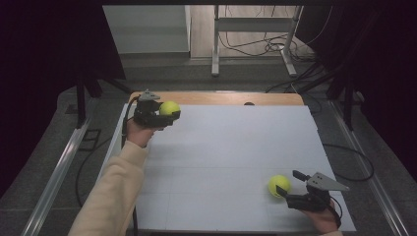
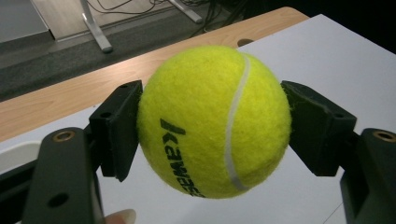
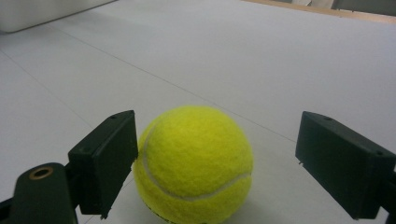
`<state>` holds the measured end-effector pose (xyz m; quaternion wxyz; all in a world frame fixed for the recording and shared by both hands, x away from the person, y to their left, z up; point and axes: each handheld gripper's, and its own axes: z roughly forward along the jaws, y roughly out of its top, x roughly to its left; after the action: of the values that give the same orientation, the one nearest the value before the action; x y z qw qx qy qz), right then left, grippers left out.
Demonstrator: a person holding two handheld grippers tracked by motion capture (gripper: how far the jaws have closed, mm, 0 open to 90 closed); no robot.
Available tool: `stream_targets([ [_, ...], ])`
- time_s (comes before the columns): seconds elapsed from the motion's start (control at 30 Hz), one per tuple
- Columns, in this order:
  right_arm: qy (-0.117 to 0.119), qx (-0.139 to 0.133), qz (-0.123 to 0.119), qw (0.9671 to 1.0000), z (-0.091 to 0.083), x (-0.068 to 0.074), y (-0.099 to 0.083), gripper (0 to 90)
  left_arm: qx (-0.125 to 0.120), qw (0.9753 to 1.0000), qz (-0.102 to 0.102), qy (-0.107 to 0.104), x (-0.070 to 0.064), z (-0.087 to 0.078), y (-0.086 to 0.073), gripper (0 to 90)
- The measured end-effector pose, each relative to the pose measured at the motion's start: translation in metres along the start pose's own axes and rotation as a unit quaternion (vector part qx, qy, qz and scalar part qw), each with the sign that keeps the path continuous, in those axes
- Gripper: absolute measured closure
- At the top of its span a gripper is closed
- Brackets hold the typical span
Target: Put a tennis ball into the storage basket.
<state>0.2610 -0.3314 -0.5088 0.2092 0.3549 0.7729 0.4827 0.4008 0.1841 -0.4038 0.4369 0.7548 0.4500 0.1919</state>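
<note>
The left hand-held gripper (image 1: 164, 116) is up at the far left corner of the counter (image 1: 221, 147), pinching a ball (image 1: 170, 108) between its two black pads. In the left gripper view that ball (image 2: 212, 121) sits squarely between the jaws, both pads pressed against its sides, black lettering running down its front and a white seam curving over its right half. It looks lifted clear of the white surface, with the wooden edge (image 1: 221, 98) of the counter behind it. The person's cream sleeve (image 1: 110, 191) reaches up to that hand from the bottom.

Well apart, near the front right corner, the right hand-held gripper (image 1: 290, 183) is spread wide around a second ball (image 1: 279, 186), which rests on the counter. In the right gripper view this ball (image 3: 194, 163) lies between the jaws, touching or just beside the left pad, while the right pad stands clear of it with a gap of bare counter showing.
</note>
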Motion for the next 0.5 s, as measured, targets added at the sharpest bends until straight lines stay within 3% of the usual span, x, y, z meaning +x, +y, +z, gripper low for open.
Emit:
stream_targets([
  [0.5, -0.002, 0.002, 0.000, 1.0000, 0.000, 0.000, 0.000, 13.5, 0.000, 0.9996, -0.010, 0.026, 0.017, -0.015, -0.002, 26.1],
])
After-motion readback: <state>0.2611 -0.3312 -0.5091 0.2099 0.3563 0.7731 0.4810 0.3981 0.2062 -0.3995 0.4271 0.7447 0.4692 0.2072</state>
